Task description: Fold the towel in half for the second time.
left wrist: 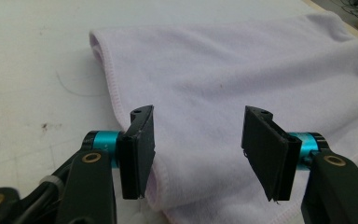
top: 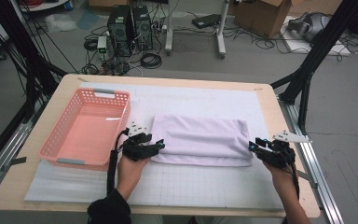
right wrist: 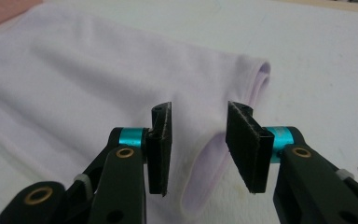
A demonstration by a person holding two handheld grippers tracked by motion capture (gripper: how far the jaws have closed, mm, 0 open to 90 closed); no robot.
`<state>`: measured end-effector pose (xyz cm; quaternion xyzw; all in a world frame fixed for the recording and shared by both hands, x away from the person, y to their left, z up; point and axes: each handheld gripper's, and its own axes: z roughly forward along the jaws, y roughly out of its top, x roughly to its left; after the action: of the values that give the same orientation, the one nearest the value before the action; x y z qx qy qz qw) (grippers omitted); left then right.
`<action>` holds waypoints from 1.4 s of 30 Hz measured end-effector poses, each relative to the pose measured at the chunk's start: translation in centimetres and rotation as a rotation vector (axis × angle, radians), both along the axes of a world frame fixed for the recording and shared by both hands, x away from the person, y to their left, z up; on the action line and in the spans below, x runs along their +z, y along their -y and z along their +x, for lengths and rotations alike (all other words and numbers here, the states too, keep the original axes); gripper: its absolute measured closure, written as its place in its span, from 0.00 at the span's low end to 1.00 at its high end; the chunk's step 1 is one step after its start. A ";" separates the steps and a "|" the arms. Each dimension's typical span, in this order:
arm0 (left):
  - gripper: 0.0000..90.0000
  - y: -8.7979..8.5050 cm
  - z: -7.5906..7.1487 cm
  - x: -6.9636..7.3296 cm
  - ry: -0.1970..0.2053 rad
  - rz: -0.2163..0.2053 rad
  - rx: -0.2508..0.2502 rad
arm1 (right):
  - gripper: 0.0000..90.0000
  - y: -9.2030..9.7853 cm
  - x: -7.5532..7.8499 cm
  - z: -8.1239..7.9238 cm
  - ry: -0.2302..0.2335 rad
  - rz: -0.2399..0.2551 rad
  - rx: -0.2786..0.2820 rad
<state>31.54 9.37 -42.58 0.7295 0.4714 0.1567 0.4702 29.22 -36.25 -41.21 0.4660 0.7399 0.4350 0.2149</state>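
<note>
Looking down, I see the folded pale lilac terry towel (top: 199, 140) lying mid-mat, long axis running left-right, between my two grippers. Left gripper (top: 160, 145) sits at its left short end, right gripper (top: 251, 146) at its right short end, each about equally near. Both are released: jaws apart, pads off the cloth, towel edge in the gap. Next grab depends on that end-on line-up. Count: one towel, one pink slotted plastic basket (top: 87, 128) left of it, two grippers.
</note>
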 end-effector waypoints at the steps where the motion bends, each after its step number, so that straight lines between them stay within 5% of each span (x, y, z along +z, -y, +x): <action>1: 0.51 -0.1 -0.2 -0.1 -0.002 -0.002 0.000 | 0.67 0.1 -0.2 -0.4 -0.002 0.003 0.005; 10: 0.79 -0.4 -1.0 -1.4 -0.038 0.006 -0.043 | 0.76 -0.2 -2.5 -1.5 -0.046 -0.007 0.037; 12: 0.94 -0.5 -1.2 -1.4 -0.024 0.009 -0.053 | 0.90 -0.2 -2.8 -1.3 -0.057 -0.006 0.045; 14: 0.99 -0.8 -1.4 -1.3 -0.018 -0.012 -0.054 | 0.96 0.0 -2.7 -1.3 -0.057 0.017 0.059; 21: 1.00 -1.9 -2.1 -0.9 -0.007 -0.051 -0.063 | 0.96 1.4 -2.2 -1.8 -0.062 0.119 0.054; 25: 1.00 -2.2 -2.5 -0.6 0.013 -0.061 -0.069 | 0.96 1.7 -2.1 -1.9 -0.068 0.136 0.060; 28: 0.99 -2.2 -2.4 -0.7 0.022 -0.042 -0.030 | 0.96 1.6 -2.2 -1.8 -0.068 0.122 0.056; 30: 0.73 -2.0 -2.1 -0.8 0.011 -0.040 0.005 | 0.96 1.4 -2.2 -1.7 -0.066 0.114 0.056; 34: 0.60 -1.6 -1.4 -1.1 0.011 -0.017 0.027 | 0.96 1.3 -2.1 -1.7 -0.060 0.102 0.060; 38: 0.65 -1.3 -0.4 -1.8 -0.033 0.013 0.026 | 0.96 1.3 -2.1 -1.7 -0.058 0.095 0.059; 40: 0.90 -1.1 -0.5 -1.9 -0.018 0.031 -0.001 | 0.96 1.2 -2.2 -1.7 -0.055 0.089 0.060; 42: 0.97 -1.1 -0.8 -1.7 -0.006 0.022 -0.011 | 0.96 1.2 -2.2 -1.7 -0.055 0.083 0.062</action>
<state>30.71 10.50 -44.32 0.7375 0.4672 0.1573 0.4616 27.52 -37.45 -43.42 0.4633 0.7408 0.4588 0.1615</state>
